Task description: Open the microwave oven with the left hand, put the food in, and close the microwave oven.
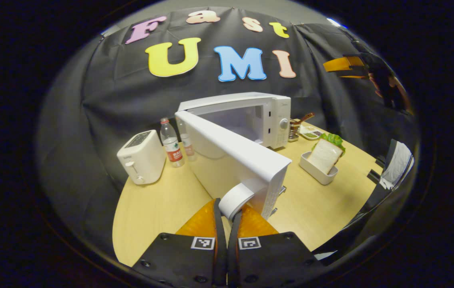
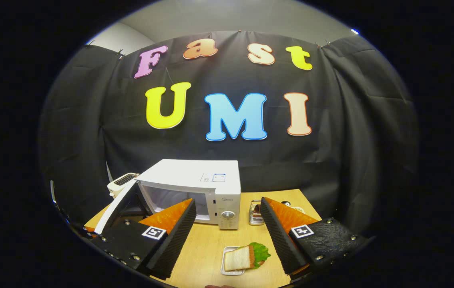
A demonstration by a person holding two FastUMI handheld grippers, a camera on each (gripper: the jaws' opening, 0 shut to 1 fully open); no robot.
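Left gripper (image 1: 230,214): its two fingers are squeezed onto the white door handle (image 1: 236,200), one on each side.
Microwave door (image 1: 233,154): swung wide open, sticking out toward the camera in the left gripper view.
Microwave oven (image 2: 195,188): white, sits at the back of the wooden table (image 1: 159,208); you can see inside it.
Right gripper (image 2: 227,234): fingers spread far apart, up in the air above the table, touching nothing.
Sandwich (image 2: 245,257): white bread with green lettuce, standing in a small white tray (image 1: 316,170). It is on the table in front of the microwave oven, just below the right gripper.
Toaster (image 1: 142,157): white, left of the door.
Water bottles (image 1: 172,143): two, standing between the toaster and the microwave oven.
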